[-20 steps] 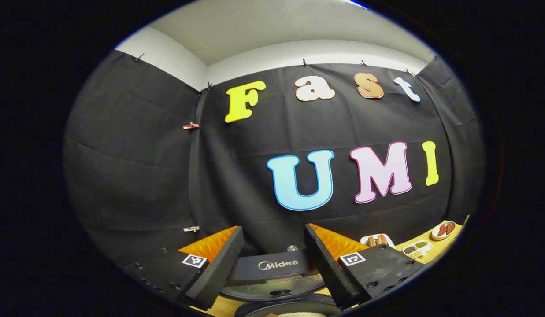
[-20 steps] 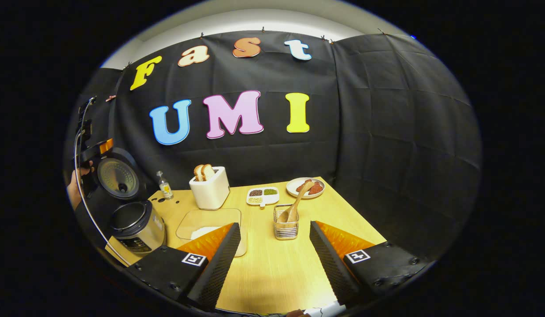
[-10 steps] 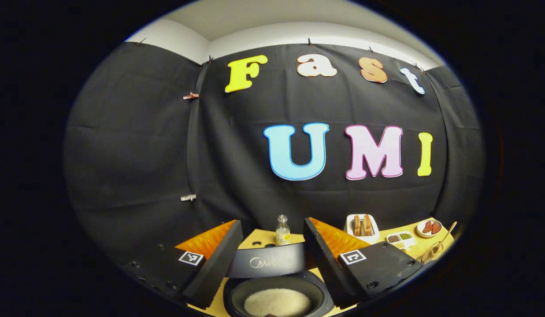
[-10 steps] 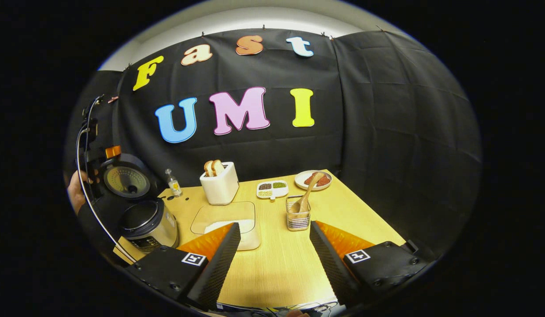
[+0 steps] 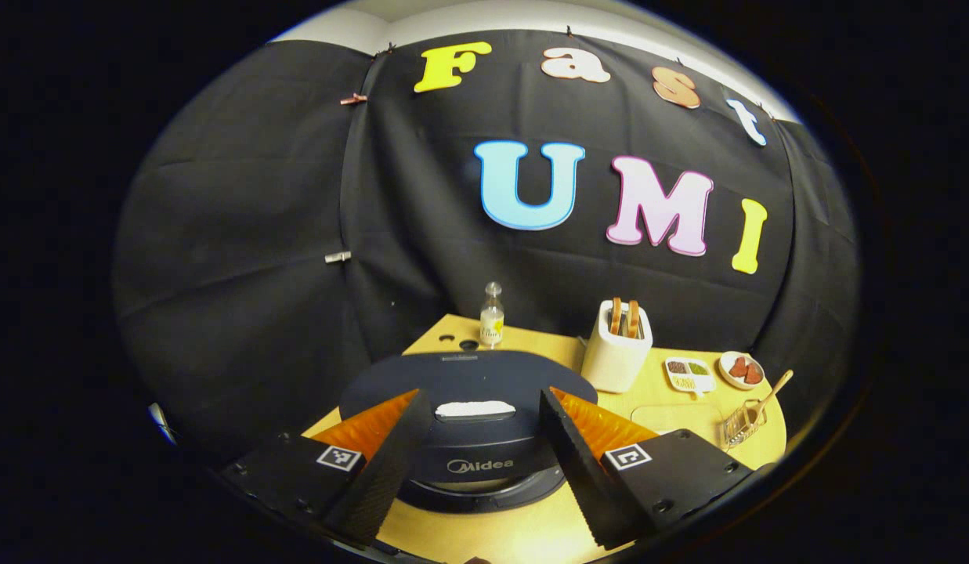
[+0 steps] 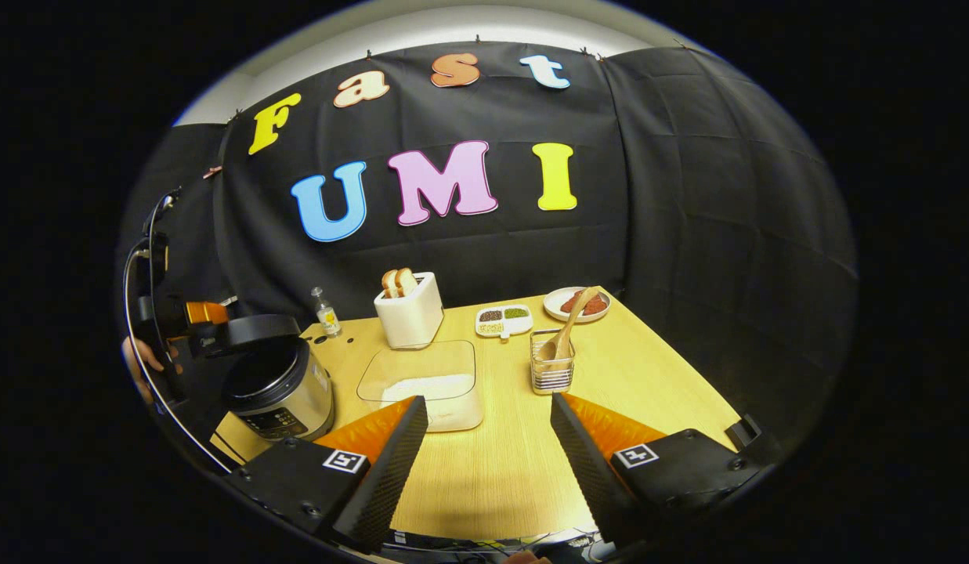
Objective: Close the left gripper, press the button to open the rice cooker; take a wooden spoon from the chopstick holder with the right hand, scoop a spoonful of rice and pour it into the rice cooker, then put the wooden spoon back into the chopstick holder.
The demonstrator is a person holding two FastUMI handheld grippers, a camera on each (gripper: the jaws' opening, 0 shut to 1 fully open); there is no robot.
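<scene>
Dropping from upright to nearly flat within the last second, the rice cooker's lid (image 5: 468, 380) now sits low over the pot. Half a second ago the left gripper view looked down into the open pot with white rice in it; now it looks across the lid's smooth dark top. In the right gripper view a thin gap seems to remain between lid and pot, so I cannot tell whether it has latched. With the spoon in its holder and rice already in the pot, my reading is that the scooping is over and the cooker is being shut.

The counter (image 6: 515, 470) is pale wood grain, flat and matte. On its left near corner stands the rice cooker (image 6: 284, 392), a round brushed-metal drum with a dark rim. Beside it lies a clear, shallow, round-cornered box of rice (image 6: 429, 388), and behind that a smooth white toaster (image 6: 410, 317).

The left tool (image 5: 484, 398) is spread wide, holding nothing, and hangs over the lid. The right tool (image 6: 488, 403) is equally wide and empty, low over the counter's near edge.

The chopstick holder (image 6: 552, 370), a small wire basket, stands right of the rice box, well apart from the cooker. The wooden spoon (image 6: 566, 321) leans in it, bowl down and handle tilted up to the right.
</scene>
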